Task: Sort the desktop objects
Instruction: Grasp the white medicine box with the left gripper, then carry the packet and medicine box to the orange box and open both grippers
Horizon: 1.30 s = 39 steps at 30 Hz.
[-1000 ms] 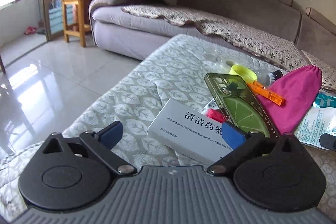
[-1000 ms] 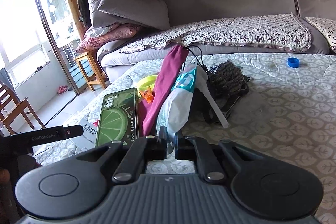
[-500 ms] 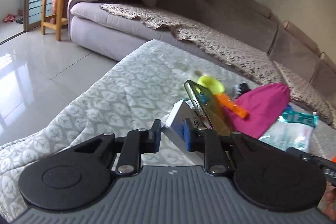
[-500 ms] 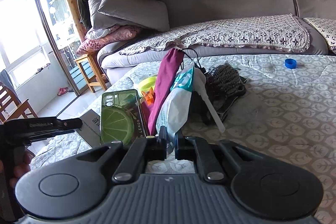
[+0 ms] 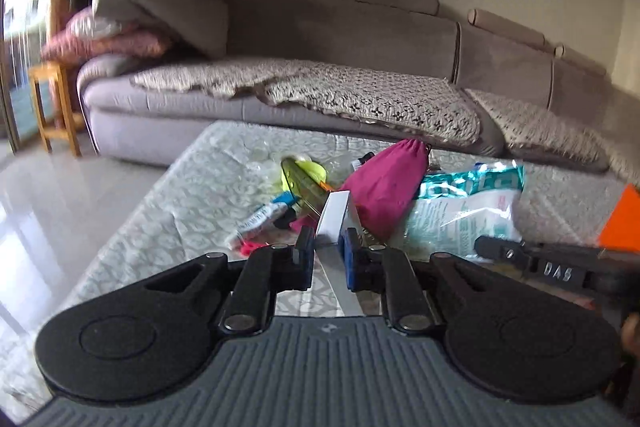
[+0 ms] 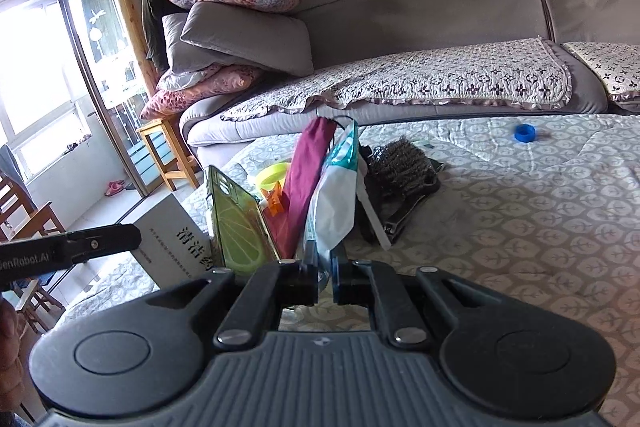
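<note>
Leaning up off the tabletop (image 5: 168,211), a white box (image 5: 335,215) sits between the blue pads of the left tool (image 5: 326,259). The pads are closing on the box, one on each flat side. It is thin and flat, with black writing on its big face, which shows in the right view (image 6: 176,247). Its far end tips up and its near end runs down under the tool.

A green see-through phone case (image 6: 236,227) with a lime picture leans on the box and stands up almost on edge. Just behind it lie an orange clip (image 6: 276,201), a yellow cup (image 6: 272,175), a dark pink cloth bag (image 5: 384,183) and a white and teal packet (image 5: 464,211). A small tube (image 5: 260,217) lies beside the box, toward the left edge of the tabletop. Farther right are a brown brush (image 6: 400,163) and a blue cap (image 6: 525,133), well apart from the pile.

The right tool (image 6: 325,277) is pinched shut on the near edge of the packet. A grey sofa (image 6: 440,27) with pillows stands past the far edge.

The left view is blurry, so small things by the tube are hard to make out. An orange shape (image 5: 624,223) is cut off at the right side.
</note>
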Each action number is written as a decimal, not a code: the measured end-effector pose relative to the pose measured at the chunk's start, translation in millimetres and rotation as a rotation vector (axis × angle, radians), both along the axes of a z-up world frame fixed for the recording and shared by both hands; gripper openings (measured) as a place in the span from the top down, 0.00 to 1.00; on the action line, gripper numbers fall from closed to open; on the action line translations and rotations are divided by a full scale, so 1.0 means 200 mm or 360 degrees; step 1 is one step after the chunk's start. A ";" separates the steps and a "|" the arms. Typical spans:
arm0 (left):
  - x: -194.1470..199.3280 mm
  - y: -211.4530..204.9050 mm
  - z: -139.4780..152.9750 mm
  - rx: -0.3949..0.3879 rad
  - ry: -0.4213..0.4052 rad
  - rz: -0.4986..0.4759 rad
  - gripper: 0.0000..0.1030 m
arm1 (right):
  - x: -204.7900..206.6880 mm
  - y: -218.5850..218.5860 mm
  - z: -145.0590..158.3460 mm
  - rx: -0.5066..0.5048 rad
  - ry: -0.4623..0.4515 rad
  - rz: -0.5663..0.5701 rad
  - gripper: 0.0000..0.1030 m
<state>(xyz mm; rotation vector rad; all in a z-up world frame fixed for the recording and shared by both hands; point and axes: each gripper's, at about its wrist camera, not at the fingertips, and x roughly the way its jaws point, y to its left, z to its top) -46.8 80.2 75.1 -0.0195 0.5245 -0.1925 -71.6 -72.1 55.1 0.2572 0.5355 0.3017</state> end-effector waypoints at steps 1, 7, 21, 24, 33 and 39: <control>0.00 -0.01 -0.01 0.0022 0.0009 -0.0006 0.85 | -0.01 -0.01 0.01 0.0006 -0.0008 -0.0003 0.95; -0.04 -0.02 -0.02 0.0114 0.0066 0.0028 0.85 | -0.13 -0.06 0.11 0.0028 0.0015 -0.0034 0.95; -0.21 -0.26 0.19 0.0156 -0.0144 -0.0180 0.85 | -0.49 -0.36 0.39 -0.0099 -0.0181 -0.0211 0.95; -0.24 -0.40 0.24 0.0144 -0.0208 -0.0295 0.85 | -0.58 -0.48 0.42 -0.0127 -0.0219 -0.0300 0.95; -0.26 -0.87 0.32 0.0086 -0.0313 -0.0646 0.84 | -0.85 -0.93 0.41 -0.0181 -0.0274 -0.0656 0.95; -0.20 -1.13 0.30 0.0013 -0.0351 -0.0794 0.84 | -0.96 -1.21 0.39 -0.0234 -0.0286 -0.0907 0.95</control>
